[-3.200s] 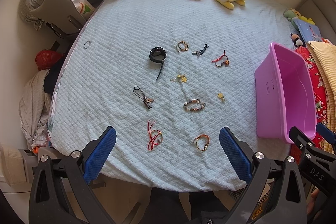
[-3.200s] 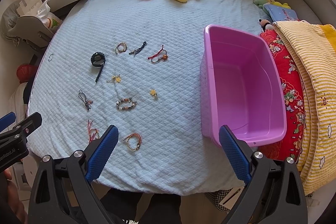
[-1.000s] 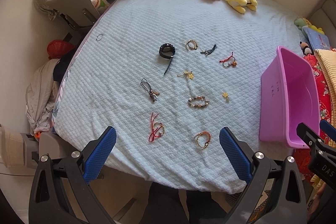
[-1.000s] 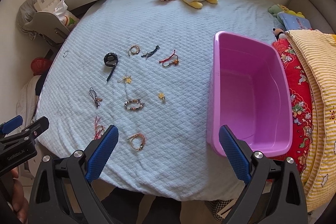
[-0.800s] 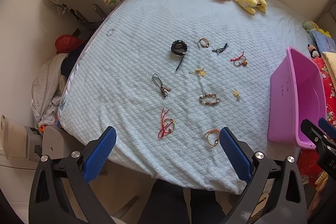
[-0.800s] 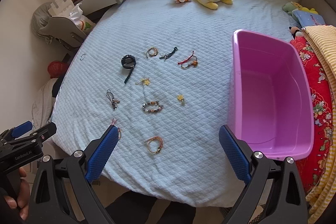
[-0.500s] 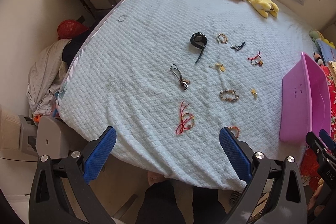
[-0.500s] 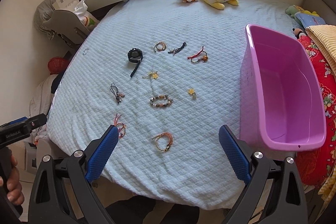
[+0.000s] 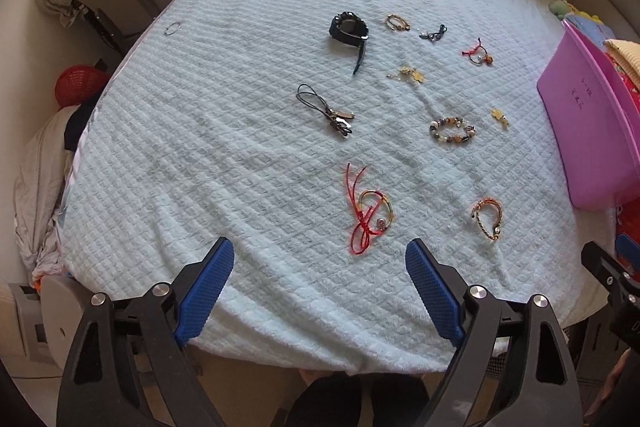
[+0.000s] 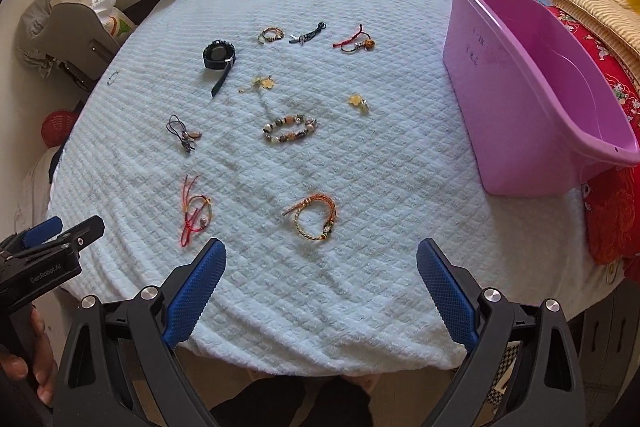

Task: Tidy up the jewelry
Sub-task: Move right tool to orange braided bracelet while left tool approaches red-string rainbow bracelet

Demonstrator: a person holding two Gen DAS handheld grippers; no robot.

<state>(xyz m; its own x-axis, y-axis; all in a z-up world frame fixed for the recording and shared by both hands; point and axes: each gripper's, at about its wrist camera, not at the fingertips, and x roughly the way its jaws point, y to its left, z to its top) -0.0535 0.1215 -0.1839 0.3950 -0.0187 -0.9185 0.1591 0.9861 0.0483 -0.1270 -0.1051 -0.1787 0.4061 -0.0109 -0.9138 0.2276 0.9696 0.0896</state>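
Left gripper (image 9: 316,267) narrowing, empty; right gripper (image 10: 320,267) wide apart, empty. Red cord bracelet (image 9: 366,213) just beyond left tips on blanket (image 9: 220,147). Best pinched at knot, then dropped into pink tub (image 10: 520,75).

Both wrist views look steeply down from the foot edge of the bed (image 9: 240,131), facing its head, fairly near the scattered jewelry. The left view sits further left, catching only the pink tub's (image 9: 576,131) side wall. The right view sits closer to that tub (image 10: 520,99); both share the bedspread and bracelets.
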